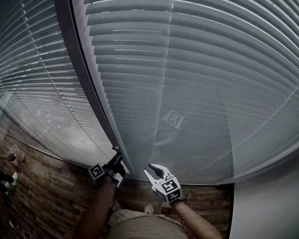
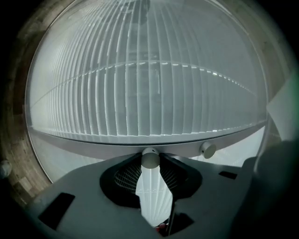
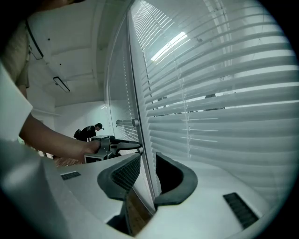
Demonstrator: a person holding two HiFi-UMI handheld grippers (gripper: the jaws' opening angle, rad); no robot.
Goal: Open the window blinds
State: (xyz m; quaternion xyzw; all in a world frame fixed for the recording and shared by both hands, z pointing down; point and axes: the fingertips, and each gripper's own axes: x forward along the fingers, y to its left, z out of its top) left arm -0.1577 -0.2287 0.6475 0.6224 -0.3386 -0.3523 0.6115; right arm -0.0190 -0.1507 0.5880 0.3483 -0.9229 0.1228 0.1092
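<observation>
White slatted blinds (image 1: 191, 69) hang behind glass panes, split by a grey upright frame (image 1: 87, 79). My dark left gripper (image 1: 115, 158) reaches level to the foot of that frame. In the left gripper view its jaws (image 2: 150, 163) are shut on a small round knob (image 2: 150, 158), one pad on each side; a second knob (image 2: 208, 150) sits beside it on the frame. My white right gripper (image 1: 150, 168) hovers just right of the frame, close to the glass. Its jaws (image 3: 148, 158) are shut with nothing in them. The right gripper view also shows the left gripper (image 3: 117, 145) at the frame.
Wood-look floor (image 1: 47, 186) runs below the panes. Someone's feet (image 1: 12, 155) stand at the far left. A white wall (image 1: 269, 206) closes the right side. A person (image 3: 88, 132) stands far off in the right gripper view.
</observation>
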